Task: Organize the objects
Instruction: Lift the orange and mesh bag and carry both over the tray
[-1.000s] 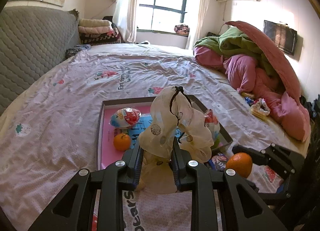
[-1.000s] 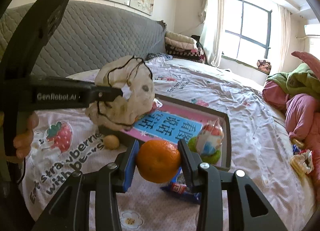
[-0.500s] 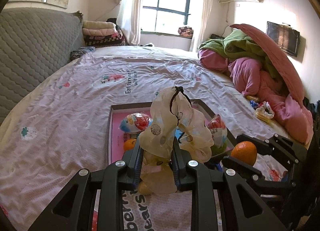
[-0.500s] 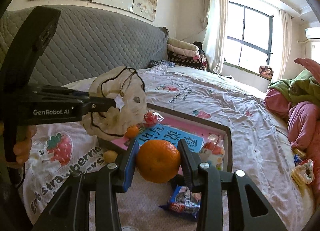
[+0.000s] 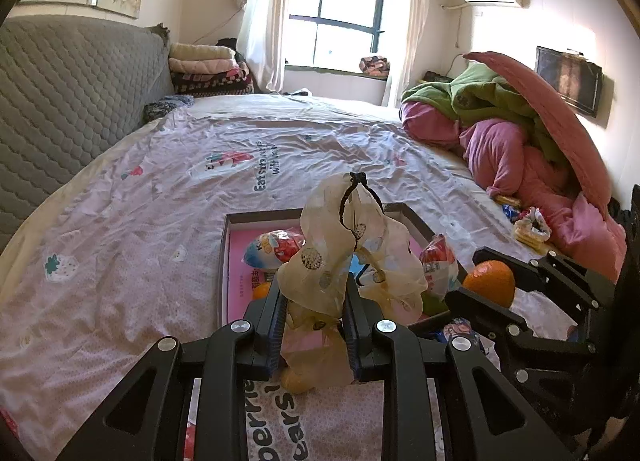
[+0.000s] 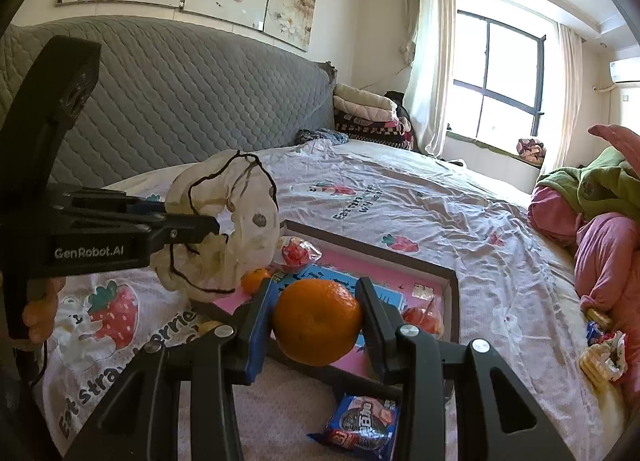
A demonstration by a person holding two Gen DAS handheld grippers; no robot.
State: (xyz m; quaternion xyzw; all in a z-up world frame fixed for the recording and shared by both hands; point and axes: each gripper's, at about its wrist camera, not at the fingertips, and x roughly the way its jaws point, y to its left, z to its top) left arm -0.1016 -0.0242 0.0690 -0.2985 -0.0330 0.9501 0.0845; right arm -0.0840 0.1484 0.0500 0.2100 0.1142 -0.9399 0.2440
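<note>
So both hands are up over the bed (image 5: pixel 160 189) right now, the one with the pale pink strawberry-print sheet. The left gripper (image 5: pixel 314 293) is clamped tight on a cream, sheer scrunchie (image 5: pixel 344 257) with little dots and a thin black elastic running through it; the fabric bunches up above the jaws and some hangs below them. From the other side you can see the same scrunchie (image 6: pixel 228 229) sticking out past the fingertips, held in the air just over the near left corner of the tray. The right gripper (image 6: pixel 318 321) has its jaws pressed on either side of an orange mandarin (image 6: pixel 318 321), lifted off the bed and hanging in front of the tray's near edge. The tray itself (image 6: pixel 450 273) is a shallow dark-rimmed box lid with a pink lining and a blue card with Chinese characters inside. In it there's a small tangerine (image 6: pixel 256 279) near the left end, a red and white wrapped snack (image 6: pixel 298 253) at the back, and another red wrapped thing (image 6: pixel 424 319) on the right side, partly hidden behind the gripper finger. A blue cookie packet (image 6: pixel 362 427) lies on the sheet just in front of the tray. A heap of pink and green quilts (image 5: pixel 520 141) sits well off to the right.
</note>
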